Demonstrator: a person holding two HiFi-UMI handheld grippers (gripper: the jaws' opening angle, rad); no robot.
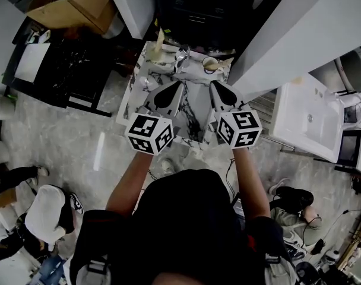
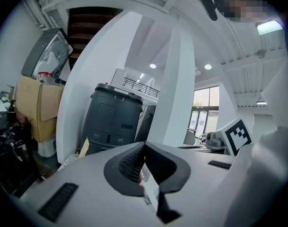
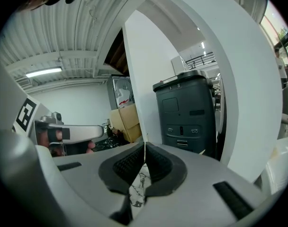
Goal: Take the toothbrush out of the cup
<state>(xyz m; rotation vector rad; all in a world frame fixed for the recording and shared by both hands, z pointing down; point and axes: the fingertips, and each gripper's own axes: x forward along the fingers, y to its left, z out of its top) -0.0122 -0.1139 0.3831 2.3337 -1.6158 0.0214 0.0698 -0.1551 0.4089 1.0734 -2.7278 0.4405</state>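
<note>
Ahead of me stands a marble-topped table [image 1: 193, 97] on a mottled grey floor [image 1: 67, 135]. Left of the table sits a cardboard box [image 1: 79, 8], right of it a white sink [image 1: 308, 120], and beyond it a dark grey cabinet [image 3: 186, 112] beside a white pillar [image 2: 182, 89].

A marble-topped table [image 1: 194, 108] stands in front of a dark grey bin [image 2: 113, 119], with a white pillar [image 2: 179, 93] rising just beside the bin. A cardboard box [image 1: 79, 8] sits to the left behind a cluttered black bench [image 1: 67, 70]. A white sink [image 1: 308, 114] stands well apart on the right.
</note>
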